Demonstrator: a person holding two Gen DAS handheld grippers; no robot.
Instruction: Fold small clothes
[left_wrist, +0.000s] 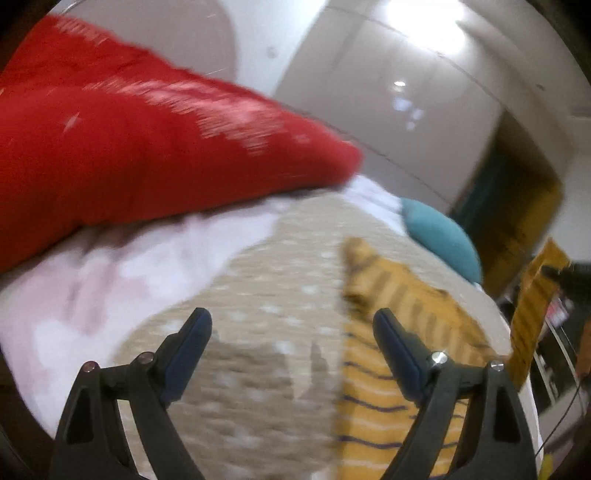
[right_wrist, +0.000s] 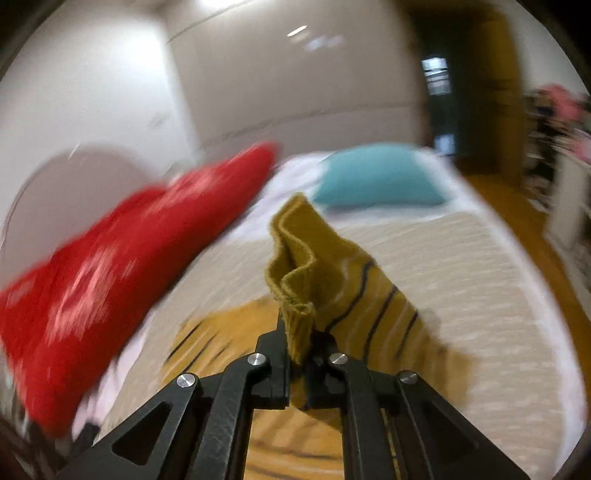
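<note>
The right hand-held gripper (right_wrist: 299, 354) is clamped on the hem of the mustard-yellow striped knit garment (right_wrist: 332, 280), lifting it off the bed (right_wrist: 480, 295). The left hand-held gripper (left_wrist: 291, 347), jaws apart and empty, should pinch the opposite corner so the cloth hangs flat.

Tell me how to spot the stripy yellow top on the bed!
Find the bed with its beige dotted cover, the red pillow and the teal pillow. The yellow top lies on that cover, one edge pinched up by the right tongs. It alone is mustard yellow with thin dark stripes.
</note>
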